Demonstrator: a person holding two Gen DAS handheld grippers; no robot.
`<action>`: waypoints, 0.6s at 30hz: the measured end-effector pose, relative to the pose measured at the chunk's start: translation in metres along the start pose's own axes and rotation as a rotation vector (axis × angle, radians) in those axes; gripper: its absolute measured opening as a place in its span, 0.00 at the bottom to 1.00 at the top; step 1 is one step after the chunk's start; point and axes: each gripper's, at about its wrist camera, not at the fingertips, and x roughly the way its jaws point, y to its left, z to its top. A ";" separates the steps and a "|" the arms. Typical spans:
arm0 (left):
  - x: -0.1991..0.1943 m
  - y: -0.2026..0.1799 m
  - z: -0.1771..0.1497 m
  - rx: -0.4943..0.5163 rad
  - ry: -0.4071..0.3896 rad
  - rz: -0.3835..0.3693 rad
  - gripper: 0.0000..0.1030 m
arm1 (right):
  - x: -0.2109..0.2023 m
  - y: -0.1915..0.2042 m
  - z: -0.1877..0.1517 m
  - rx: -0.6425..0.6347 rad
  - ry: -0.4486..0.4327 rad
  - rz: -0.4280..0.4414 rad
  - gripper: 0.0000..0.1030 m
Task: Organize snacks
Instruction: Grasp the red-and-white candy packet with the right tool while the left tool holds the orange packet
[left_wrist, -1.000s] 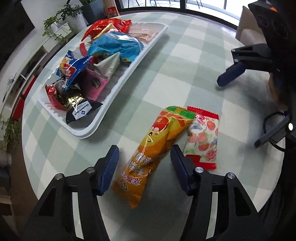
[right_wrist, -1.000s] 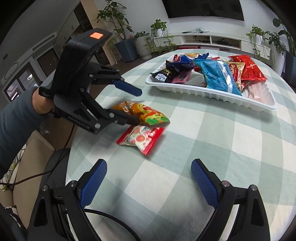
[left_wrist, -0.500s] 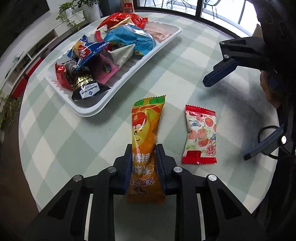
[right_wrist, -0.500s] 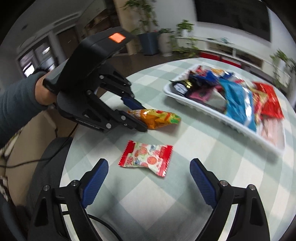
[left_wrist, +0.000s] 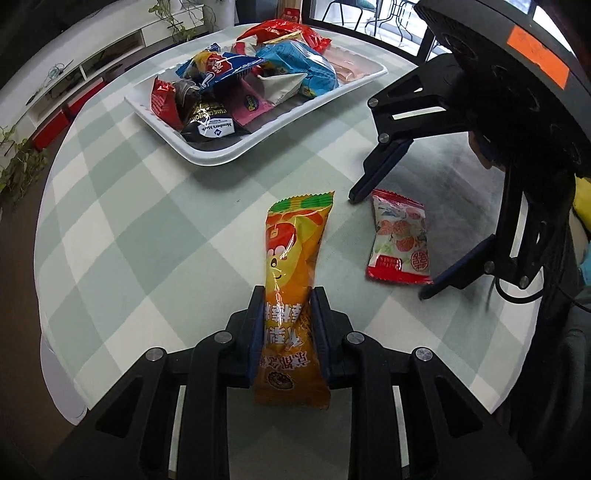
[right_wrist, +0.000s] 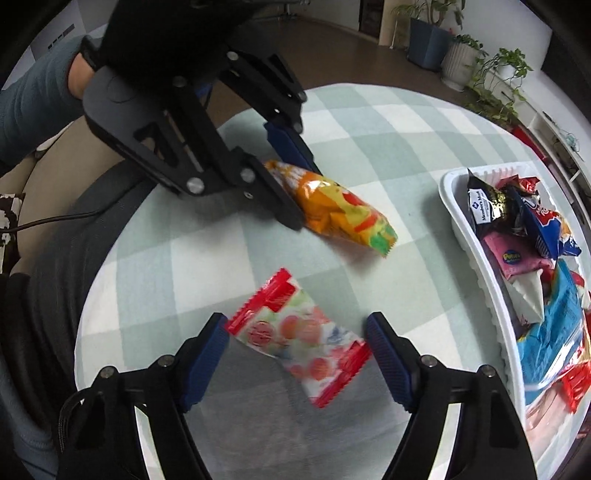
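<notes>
Orange packet lengthwise in left gripper

**Clearance and obstructions, tabletop**

Open checked cloth lies between my left gripper and the white tray; nothing stands on that stretch. The tray is heaped with packets, little bare floor showing. To my right, my right gripper straddles the red-edged candy packet, occupying that side. Table edge close behind my left gripper.
</notes>
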 end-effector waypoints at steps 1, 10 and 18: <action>0.000 -0.001 0.000 0.004 0.002 0.004 0.22 | 0.000 -0.001 0.000 -0.016 0.005 0.003 0.77; 0.000 -0.012 -0.001 0.029 0.021 0.031 0.24 | 0.003 -0.010 0.012 -0.048 0.049 0.043 0.77; 0.004 -0.019 -0.002 0.038 0.047 0.026 1.00 | -0.002 -0.016 0.013 -0.086 0.076 0.051 0.76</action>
